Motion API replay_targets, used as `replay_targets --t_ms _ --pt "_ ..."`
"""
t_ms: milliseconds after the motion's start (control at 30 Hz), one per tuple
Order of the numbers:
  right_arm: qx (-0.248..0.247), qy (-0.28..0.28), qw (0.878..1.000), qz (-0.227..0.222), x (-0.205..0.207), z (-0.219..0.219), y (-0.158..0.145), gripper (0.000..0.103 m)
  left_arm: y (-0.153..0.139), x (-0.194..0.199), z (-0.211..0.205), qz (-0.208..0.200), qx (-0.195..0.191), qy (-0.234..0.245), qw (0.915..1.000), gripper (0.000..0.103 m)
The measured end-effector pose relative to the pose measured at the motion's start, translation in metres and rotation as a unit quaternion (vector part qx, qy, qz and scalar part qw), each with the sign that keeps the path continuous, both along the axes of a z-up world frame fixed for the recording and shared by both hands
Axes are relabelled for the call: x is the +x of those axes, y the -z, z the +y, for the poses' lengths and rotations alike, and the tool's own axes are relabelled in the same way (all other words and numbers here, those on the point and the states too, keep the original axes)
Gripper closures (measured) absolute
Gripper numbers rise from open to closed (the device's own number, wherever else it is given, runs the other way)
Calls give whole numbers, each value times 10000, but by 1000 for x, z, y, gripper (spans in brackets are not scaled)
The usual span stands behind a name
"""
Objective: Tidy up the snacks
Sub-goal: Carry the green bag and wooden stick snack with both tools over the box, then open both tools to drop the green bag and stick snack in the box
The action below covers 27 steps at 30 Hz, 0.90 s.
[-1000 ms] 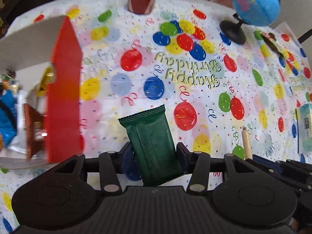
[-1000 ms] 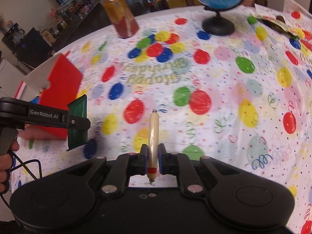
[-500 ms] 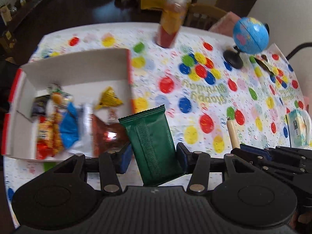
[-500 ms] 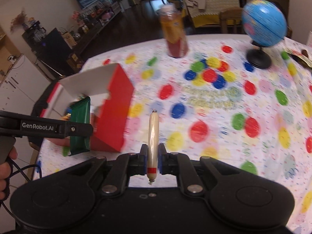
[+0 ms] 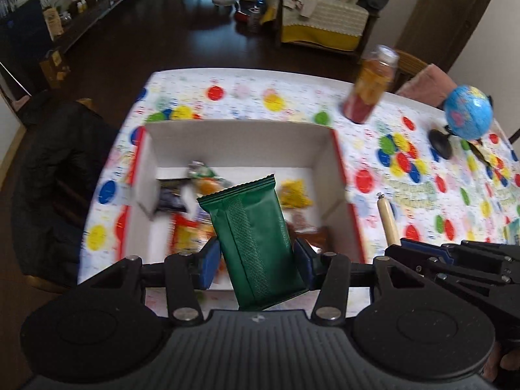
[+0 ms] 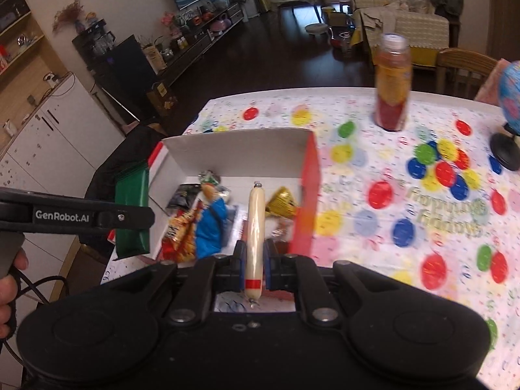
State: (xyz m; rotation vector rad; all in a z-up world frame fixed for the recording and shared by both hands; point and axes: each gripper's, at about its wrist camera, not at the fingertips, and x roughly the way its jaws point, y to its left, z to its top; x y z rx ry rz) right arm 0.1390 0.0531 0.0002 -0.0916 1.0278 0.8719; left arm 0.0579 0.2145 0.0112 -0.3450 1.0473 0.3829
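My left gripper is shut on a dark green snack packet and holds it above the near edge of the open red and white box. The packet also shows in the right wrist view, left of the box. My right gripper is shut on a cream sausage stick, held over the box's near right part. The stick also shows in the left wrist view. Several wrapped snacks lie in the box.
A juice bottle stands behind the box on the balloon-print tablecloth. A blue globe stands at the right. A dark chair is at the table's left edge.
Both grippers have risen and swung left, from low over the tablecloth to above the open box, each still holding its snack.
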Motion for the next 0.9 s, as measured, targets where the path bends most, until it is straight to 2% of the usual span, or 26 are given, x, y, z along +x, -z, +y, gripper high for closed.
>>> replay_targets --t_ms 167,400,600,767,900 --pt "-119 -3 9999 38 1 38 14 94 12 -3 36 218 108 -79 9997 54" --pt "-377 90 9990 237 9 74 49 94 42 14 64 542 270 6 9982 54" --pt "-626 99 9974 338 11 92 73 94 71 35 73 857 265 213 9957 54" --pt "-685 183 9965 454 13 96 86 94 85 53 72 869 265 418 9950 54" --pt "-721 162 9960 510 10 100 92 94 97 62 79 1011 215 386 9939 54"
